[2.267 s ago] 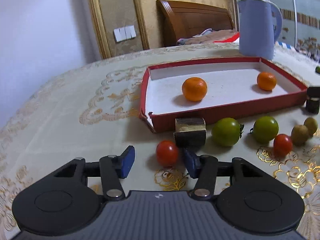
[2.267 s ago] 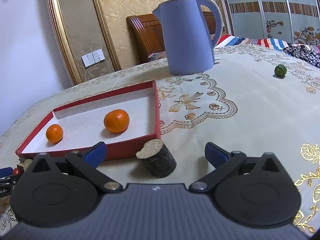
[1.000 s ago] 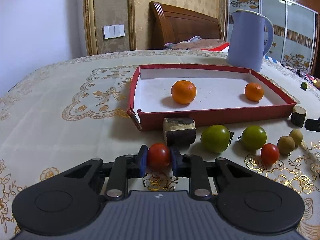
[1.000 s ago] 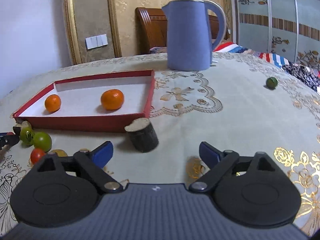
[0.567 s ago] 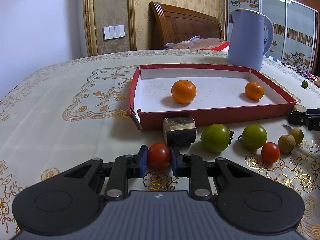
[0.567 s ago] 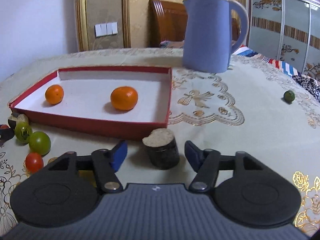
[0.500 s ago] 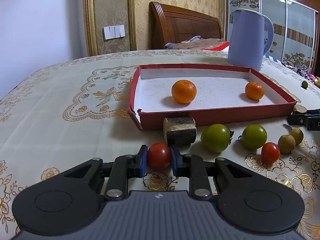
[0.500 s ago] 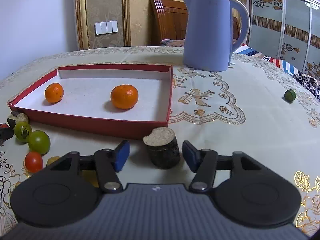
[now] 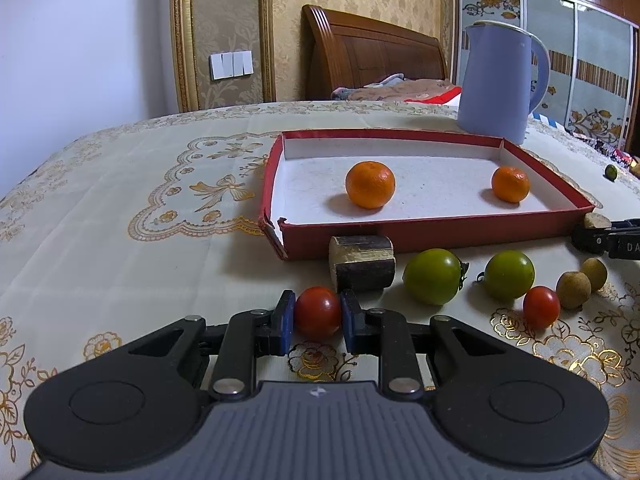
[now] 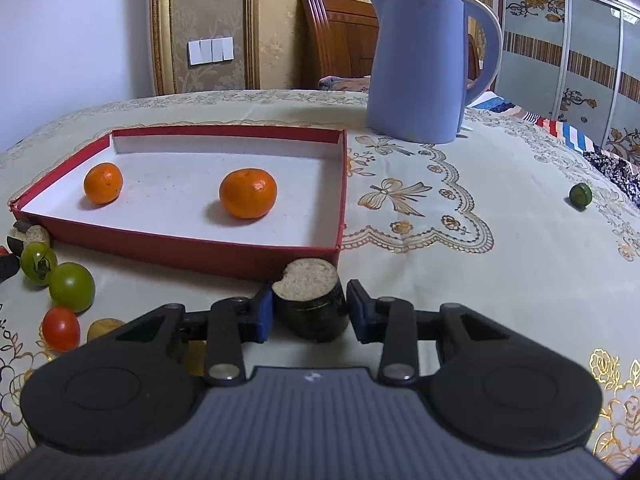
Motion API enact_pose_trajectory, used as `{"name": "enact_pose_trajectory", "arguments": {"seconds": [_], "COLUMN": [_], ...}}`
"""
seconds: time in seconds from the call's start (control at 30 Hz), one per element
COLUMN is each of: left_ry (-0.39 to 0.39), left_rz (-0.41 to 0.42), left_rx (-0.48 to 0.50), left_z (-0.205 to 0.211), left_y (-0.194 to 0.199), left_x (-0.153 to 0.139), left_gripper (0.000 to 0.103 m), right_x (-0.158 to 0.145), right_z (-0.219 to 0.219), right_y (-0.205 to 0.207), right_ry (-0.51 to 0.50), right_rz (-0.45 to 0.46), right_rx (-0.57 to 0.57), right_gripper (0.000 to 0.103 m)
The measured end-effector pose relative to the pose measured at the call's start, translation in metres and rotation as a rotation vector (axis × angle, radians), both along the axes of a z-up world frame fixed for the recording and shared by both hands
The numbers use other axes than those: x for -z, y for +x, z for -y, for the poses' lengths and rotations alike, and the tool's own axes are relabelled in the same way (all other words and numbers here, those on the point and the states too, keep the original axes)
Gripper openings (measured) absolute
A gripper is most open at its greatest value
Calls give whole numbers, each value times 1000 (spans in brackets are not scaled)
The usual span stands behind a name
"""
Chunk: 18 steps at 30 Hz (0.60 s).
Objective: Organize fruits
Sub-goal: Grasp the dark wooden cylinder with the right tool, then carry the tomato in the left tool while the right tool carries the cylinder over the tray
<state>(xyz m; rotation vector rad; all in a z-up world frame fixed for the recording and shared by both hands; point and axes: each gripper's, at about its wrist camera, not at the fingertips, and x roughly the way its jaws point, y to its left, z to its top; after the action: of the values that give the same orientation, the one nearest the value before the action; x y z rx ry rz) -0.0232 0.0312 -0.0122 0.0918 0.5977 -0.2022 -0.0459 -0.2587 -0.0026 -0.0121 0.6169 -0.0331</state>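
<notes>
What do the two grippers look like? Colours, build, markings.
Both match: the left gripper and the right gripper have black linkage arms with silver pivot pins, blue pads on the fingers, round black housings, and a ribbed grey body with a small white logo.

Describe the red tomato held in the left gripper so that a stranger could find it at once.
Find the red tray on the tablecloth; a dark log piece lies before its left front corner. Just nearer sits the red tomato, clamped between the left gripper's blue pads. The other red tomato lies free beside two green ones.
</notes>
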Motion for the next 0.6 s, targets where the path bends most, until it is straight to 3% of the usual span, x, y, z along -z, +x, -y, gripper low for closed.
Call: {"name": "enact_pose_trajectory", "arguments": {"seconds": [0.6], "left_ry": [6], "left_rz": [7], "left_rx": [-30], "left_z": [-1], "left_y": [-1], "left_x": [0], "left_gripper": [23], "right_x": [-2], "right_z": [7], "right_y": [-5], "right_ry": [32], "right_rz": [34], "right_rx": [26], "right_gripper": [34]}}
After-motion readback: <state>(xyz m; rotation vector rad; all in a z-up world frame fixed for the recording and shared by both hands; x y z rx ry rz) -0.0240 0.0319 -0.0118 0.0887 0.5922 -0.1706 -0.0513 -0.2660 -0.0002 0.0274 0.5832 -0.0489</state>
